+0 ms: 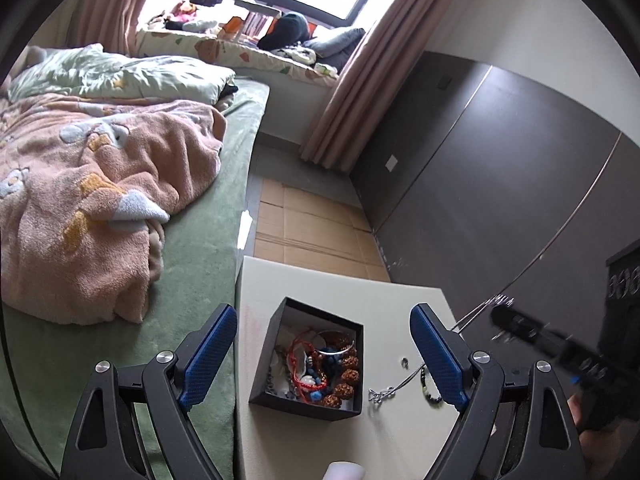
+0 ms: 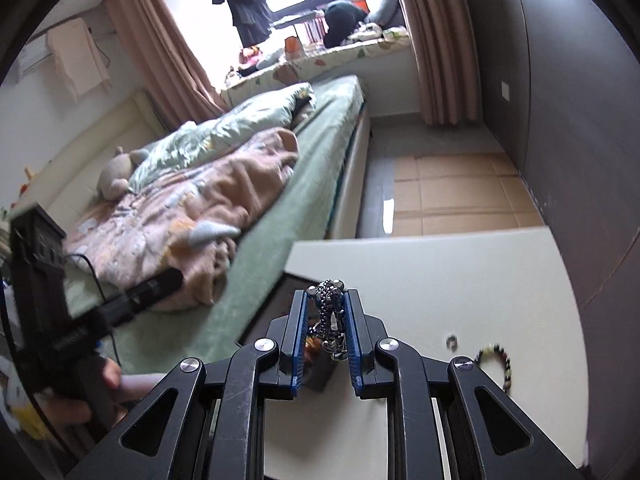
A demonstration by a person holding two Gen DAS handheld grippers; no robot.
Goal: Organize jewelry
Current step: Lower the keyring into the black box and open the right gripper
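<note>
The table, a pale slab beside the bed, carries everything that matters here. On it sits the black box, open-topped and already holding a heap of beads and red cord. It lies straight ahead of the left gripper, whose blue pads stand wide apart on either side of it, holding nothing.

The right gripper is clenched on a chain, a bunched dark-and-silver link piece that pokes out past the fingertips. In the right wrist view the box shows just ahead and to the left of that gripper, its near corner partly hidden under the fingers, so the drop point is forward-left and close. The right hand is plainly the one placed to make it, since it has the load (the left is nearer the box but empty).

Loose on the table to the right of the box lie a silver chain, a bead bracelet curled in a loop, and a small ring. These are well apart from the box and closest to the right gripper. Whether the held chain hangs above the box opening or just short of its rim is hard to judge from these angles.
</note>
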